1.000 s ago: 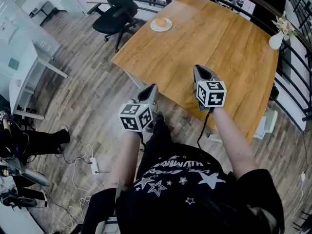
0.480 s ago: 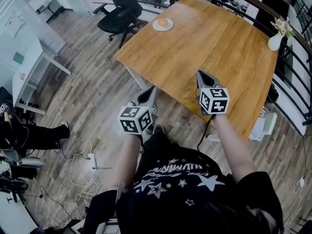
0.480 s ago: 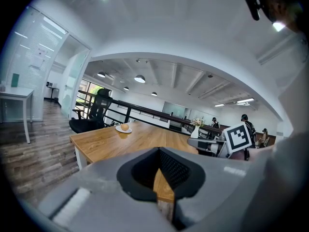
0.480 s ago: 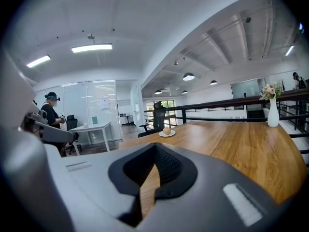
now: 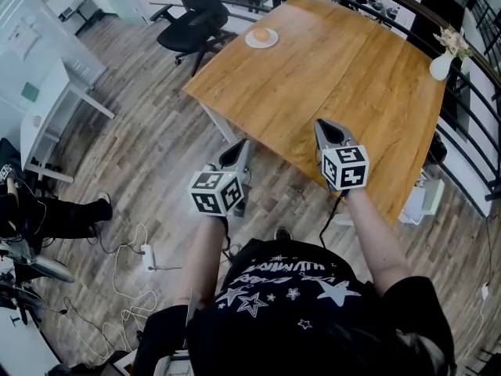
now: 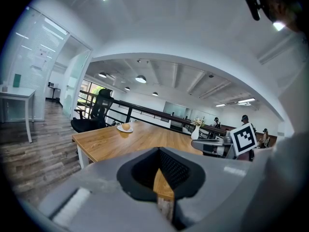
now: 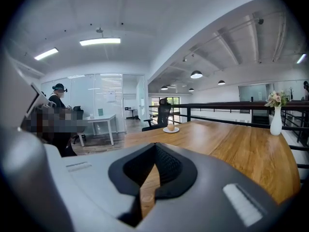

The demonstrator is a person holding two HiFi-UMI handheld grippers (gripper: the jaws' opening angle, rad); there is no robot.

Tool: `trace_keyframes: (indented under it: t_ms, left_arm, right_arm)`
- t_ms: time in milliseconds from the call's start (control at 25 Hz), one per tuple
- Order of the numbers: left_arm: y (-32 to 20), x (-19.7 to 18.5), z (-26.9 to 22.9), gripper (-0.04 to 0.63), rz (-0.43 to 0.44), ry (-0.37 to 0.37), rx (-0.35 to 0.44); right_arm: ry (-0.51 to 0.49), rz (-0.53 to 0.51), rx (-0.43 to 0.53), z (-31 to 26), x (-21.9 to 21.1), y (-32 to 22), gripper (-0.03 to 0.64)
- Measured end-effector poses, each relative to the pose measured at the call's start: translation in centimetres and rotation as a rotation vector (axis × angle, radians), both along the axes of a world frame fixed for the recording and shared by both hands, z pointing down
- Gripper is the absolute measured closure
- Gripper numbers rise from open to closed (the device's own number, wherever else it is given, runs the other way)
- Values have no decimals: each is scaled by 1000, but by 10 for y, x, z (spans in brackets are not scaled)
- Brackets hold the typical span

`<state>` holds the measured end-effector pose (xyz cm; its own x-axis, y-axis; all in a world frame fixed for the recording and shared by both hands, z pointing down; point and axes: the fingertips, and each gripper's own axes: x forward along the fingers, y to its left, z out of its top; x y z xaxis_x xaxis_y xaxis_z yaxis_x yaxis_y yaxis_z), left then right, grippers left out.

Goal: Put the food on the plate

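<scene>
Food lies on the plate, desk's far corner; closed, empty left hand-held gripper or right hand-held gripper could dislodge it.

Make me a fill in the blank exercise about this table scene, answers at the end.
The round food sits on a white ____ at the wooden table's far corner.
The white vase holds ____.
The left gripper and the right gripper both have their jaws ____, with nothing held.
Beyond the table stands a black office ____.
Missing words: plate; flowers; shut; chair.
</scene>
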<state>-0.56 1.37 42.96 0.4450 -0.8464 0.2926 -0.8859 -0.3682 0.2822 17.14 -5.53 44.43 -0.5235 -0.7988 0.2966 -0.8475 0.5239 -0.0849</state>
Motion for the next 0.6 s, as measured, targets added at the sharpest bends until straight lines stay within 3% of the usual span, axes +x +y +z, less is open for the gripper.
trace_keyframes:
  t_ms: [600]
  left_arm:
    - [97, -28, 15, 594, -24, 23, -48]
  right_arm:
    - [1, 1, -18, 0, -13, 87, 617]
